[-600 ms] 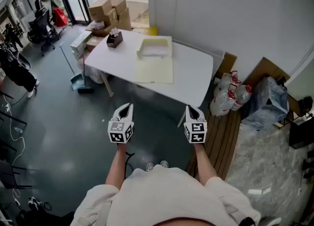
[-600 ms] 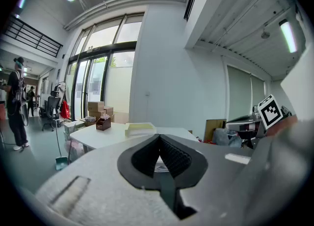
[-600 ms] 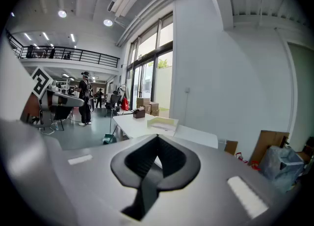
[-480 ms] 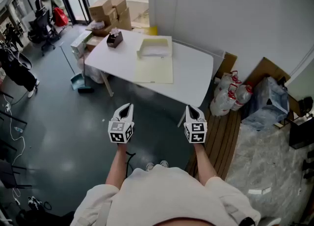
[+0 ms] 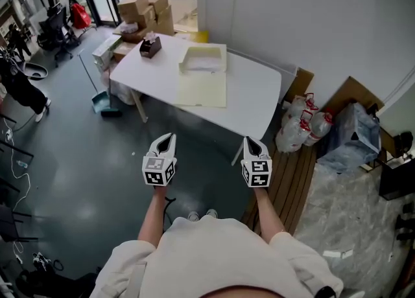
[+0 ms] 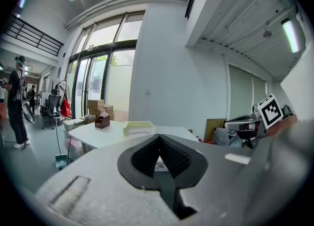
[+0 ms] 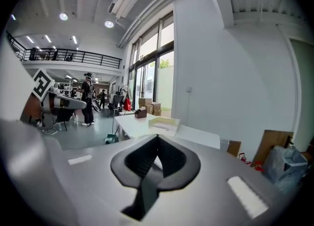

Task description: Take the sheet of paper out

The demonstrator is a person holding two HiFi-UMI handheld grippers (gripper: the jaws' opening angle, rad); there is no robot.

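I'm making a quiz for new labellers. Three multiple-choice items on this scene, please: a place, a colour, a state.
1. Where is the brown box? A on the floor; B at the white table's far left corner; C in the tray.
2. The folder on the table is: A pale yellow; B red; C black.
3. The left gripper and right gripper are: A shut, empty; B shut on paper; C wide open.
Key: B, it stands on that tabletop corner; A, it looks cream-yellow; A, each gripper view shows jaws together, nothing between.
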